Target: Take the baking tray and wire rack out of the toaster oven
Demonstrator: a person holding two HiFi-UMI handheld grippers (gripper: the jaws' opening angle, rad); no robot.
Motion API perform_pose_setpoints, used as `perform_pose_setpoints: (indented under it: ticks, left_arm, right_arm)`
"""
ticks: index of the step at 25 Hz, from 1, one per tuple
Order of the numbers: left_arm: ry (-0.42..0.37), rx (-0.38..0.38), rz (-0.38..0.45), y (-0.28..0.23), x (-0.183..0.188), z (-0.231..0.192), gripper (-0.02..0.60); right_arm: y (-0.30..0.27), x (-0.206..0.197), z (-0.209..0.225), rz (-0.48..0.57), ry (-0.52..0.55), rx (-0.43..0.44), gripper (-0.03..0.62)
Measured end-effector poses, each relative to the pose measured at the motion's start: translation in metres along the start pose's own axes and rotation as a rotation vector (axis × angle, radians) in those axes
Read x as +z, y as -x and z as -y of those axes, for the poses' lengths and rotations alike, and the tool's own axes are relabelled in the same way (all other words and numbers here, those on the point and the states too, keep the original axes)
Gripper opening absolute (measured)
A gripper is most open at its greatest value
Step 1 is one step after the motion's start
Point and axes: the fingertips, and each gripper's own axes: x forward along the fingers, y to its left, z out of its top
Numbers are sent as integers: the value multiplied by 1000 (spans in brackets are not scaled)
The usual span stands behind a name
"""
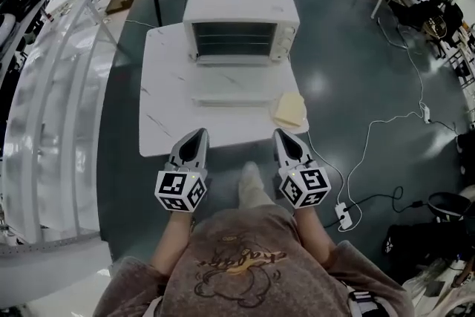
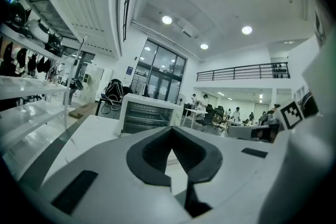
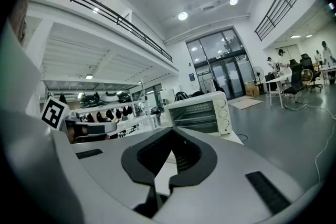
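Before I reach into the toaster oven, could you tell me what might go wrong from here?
1. The left gripper and right gripper are both shut; they must open before gripping anything inside the toaster oven.
2. The oven door lies open, flat over the table, so a low reach could knock it.
3. The yellow cloth sits near the table's right edge, close to the right gripper, and could get pushed off.

The toaster oven [image 1: 240, 22] has a smooth white shell with a slight sheen, and thin metal bars of the wire rack [image 1: 234, 37] show inside. The table [image 1: 167, 115] is smooth white with faint marble veins. At its near right, a pale yellow cloth [image 1: 289, 109] looks soft and matt. The dark floor [image 1: 349, 70] is glossy
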Motion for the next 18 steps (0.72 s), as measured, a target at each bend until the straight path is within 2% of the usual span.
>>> perform_pose_setpoints:
  ticks: [8, 13, 18]
  left_arm:
    - [-10, 61, 11, -96, 40, -20, -2]
    - [4, 91, 7, -138, 50, -30, -1]
    - [39, 68, -2, -168, 58, -32, -1]
  right_arm:
    - [-88, 41, 60, -19, 17, 79, -8]
    - [-128, 51, 83, -31, 38, 126, -8]
    - [-150, 58, 99, -41, 20, 143, -8]
